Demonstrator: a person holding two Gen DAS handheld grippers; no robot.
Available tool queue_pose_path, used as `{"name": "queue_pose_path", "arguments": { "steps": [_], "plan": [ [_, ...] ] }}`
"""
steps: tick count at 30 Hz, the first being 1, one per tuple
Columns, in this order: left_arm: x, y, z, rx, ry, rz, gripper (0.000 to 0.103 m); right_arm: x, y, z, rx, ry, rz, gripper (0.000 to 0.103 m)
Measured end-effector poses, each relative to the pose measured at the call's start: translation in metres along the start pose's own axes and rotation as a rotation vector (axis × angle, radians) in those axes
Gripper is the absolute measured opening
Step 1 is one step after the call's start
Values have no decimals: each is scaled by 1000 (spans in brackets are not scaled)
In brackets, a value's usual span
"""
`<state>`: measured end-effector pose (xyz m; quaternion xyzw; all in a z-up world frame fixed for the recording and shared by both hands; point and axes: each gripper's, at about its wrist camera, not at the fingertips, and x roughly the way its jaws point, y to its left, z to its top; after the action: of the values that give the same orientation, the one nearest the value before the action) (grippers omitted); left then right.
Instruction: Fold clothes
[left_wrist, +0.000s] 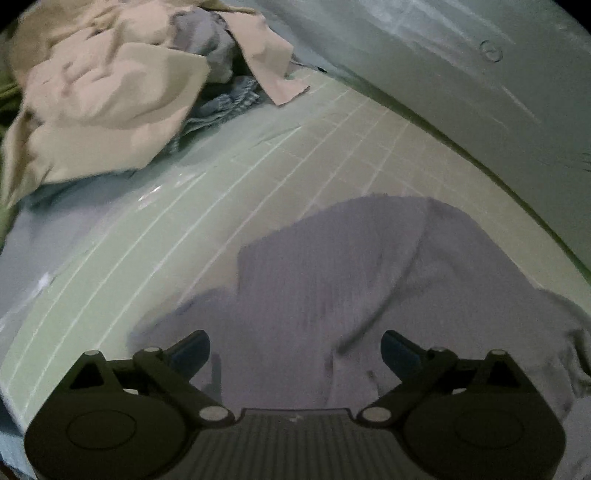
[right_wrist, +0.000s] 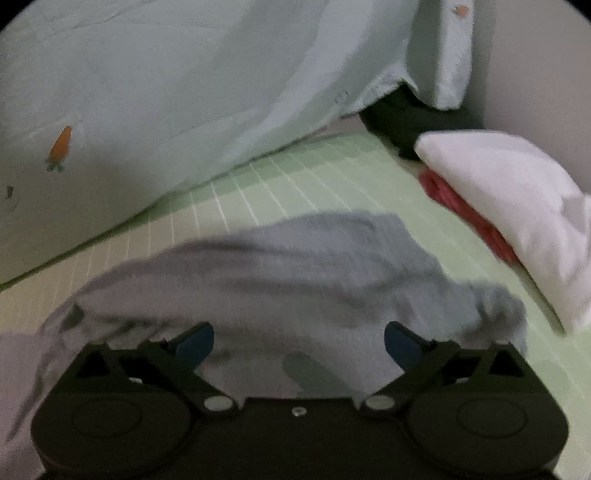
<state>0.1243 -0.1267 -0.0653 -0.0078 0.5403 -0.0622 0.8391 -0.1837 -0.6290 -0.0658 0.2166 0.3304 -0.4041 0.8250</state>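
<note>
Grey garment (left_wrist: 351, 288) flat on green gridded mat (left_wrist: 155, 236), below both claws. Left gripper (left_wrist: 295, 350) spread wide, pinching nothing; right gripper (right_wrist: 299, 343) likewise. Beige clothes heap (left_wrist: 99, 92) beyond; white folded stack (right_wrist: 517, 206) right.

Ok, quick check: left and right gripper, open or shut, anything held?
Left gripper: open, jaws wide, holding nothing; the grey garment lies beneath it.
Right gripper: open, jaws wide, holding nothing, over the same grey garment.

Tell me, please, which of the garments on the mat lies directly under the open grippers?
The grey ribbed garment, spread on the green grid mat; the beige clothes are heaped farther off.
</note>
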Motion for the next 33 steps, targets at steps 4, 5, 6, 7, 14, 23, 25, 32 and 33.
{"name": "queue_pose_path", "arguments": {
  "steps": [4, 5, 6, 7, 14, 23, 25, 32, 33],
  "plan": [
    [34, -3, 34, 1, 45, 7, 98, 42, 6, 34, -19, 6, -54, 100],
    [42, -4, 40, 9, 53, 8, 98, 54, 6, 41, -32, 15, -68, 100],
    [49, -5, 46, 19, 58, 8, 98, 66, 6, 47, -48, 24, -81, 100],
    [56, -6, 52, 32, 65, 5, 98, 78, 6, 53, -63, 33, -95, 100],
    [85, -27, 69, 122, 103, -6, 98, 145, -9, 81, -156, 140, -145, 100],
    [78, -48, 66, 222, 34, 11, 36, 155, -30, 81, -187, 176, -60, 76],
    [76, -50, 69, 213, 24, 13, 7, 151, -30, 83, -222, 166, -47, 43],
    [57, -59, 94, 217, -107, 34, 6, 147, -36, 115, -277, 74, -93, 1],
    [48, -60, 103, 215, -148, 32, 6, 144, -38, 125, -270, 38, -113, 1]
  ]
}}
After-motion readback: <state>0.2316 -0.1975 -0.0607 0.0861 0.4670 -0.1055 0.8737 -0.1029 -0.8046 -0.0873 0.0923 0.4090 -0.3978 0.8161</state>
